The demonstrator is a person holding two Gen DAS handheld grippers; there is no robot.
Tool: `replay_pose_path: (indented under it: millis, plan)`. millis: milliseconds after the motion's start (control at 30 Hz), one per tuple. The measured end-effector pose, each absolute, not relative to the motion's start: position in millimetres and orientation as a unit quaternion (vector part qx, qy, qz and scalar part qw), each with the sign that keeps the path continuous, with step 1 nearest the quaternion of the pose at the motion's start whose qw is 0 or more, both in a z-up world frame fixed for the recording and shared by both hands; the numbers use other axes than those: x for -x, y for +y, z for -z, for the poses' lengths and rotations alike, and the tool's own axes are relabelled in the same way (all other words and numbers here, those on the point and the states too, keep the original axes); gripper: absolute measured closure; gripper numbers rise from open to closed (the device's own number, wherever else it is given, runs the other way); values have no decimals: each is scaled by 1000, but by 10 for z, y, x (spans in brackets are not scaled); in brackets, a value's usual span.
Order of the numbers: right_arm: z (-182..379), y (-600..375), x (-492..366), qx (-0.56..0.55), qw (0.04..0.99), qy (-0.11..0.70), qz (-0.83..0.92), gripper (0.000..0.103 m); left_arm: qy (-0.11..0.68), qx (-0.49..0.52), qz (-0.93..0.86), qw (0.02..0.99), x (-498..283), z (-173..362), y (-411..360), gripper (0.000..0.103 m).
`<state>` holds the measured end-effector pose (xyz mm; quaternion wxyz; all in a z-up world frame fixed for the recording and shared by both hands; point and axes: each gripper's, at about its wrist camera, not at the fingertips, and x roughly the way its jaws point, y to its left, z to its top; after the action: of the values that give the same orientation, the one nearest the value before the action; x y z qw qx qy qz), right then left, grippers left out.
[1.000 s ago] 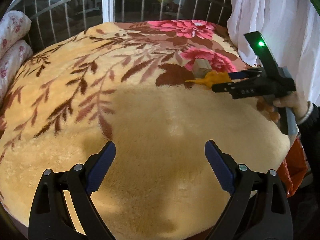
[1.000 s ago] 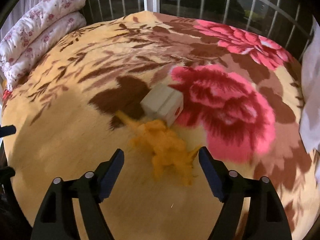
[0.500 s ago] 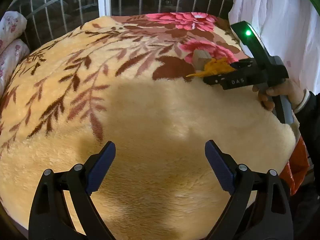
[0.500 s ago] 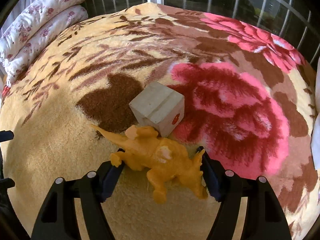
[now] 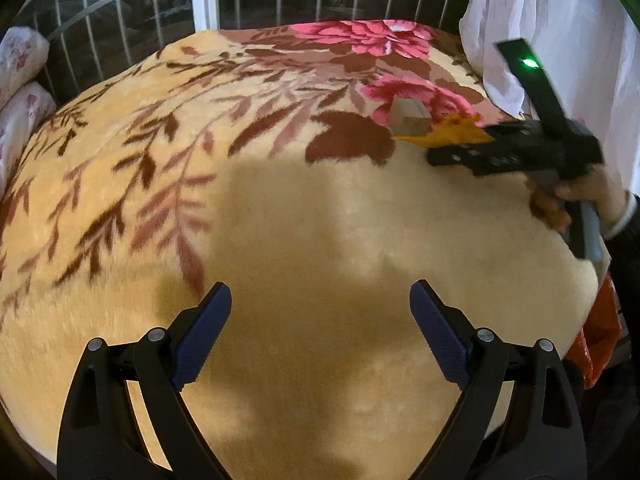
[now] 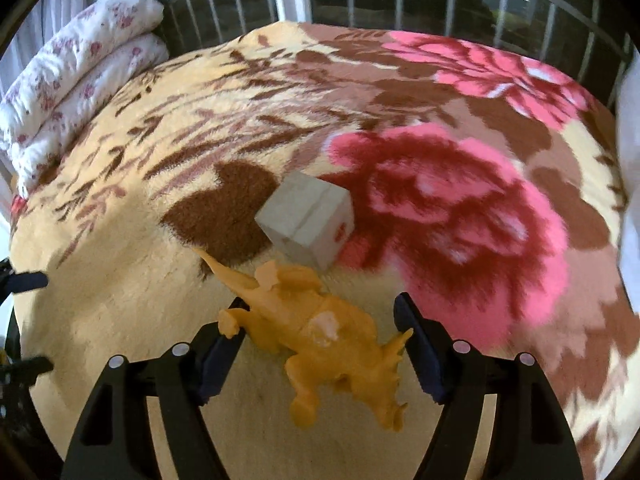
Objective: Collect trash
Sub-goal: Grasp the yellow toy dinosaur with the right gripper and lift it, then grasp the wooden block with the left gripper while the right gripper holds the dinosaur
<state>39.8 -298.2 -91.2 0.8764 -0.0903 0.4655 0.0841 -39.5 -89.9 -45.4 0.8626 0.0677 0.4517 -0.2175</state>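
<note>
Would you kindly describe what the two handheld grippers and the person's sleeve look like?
Both the left gripper and the right gripper have black, open-framed plastic arms with silver pivot screws and dark blue ribbed pads. Seen from the side, the right gripper carries a black upright bar with a green light and a grey handle. The sleeve is dark with a pale cuff.

Left gripper (image 5: pixel 320 332): black plastic frame, dark blue ribbed pads, silver screws. Right gripper (image 6: pixel 320 344): same build, green light on its black housing. Sleeve (image 5: pixel 624 232): dark, seemingly pale-cuffed.
</note>
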Motion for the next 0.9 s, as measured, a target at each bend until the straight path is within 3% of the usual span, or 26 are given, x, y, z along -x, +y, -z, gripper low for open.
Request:
replay_pose_path:
  millis: [633, 700, 733, 800, 900]
  plan:
    - [407, -4098, 1031, 32, 924, 377, 50, 30, 452, -54, 219, 863, -820, 628, -2542, 15]
    - [405, -4145, 1087, 27, 926, 372, 52, 30, 462, -56, 202, 862, -943, 720, -2603, 46]
    - [409, -4167, 1116, 23, 927, 370, 53, 30, 465, -57, 195, 861, -993, 756, -2614, 47]
    - [427, -4182, 1144, 18, 929, 367, 50, 30, 454, -44, 205, 866, -1007, 727, -2585, 68]
    - [449, -4156, 1166, 16, 930, 364, 46, 30, 449, -39, 218, 866, -971, 694, -2567, 68]
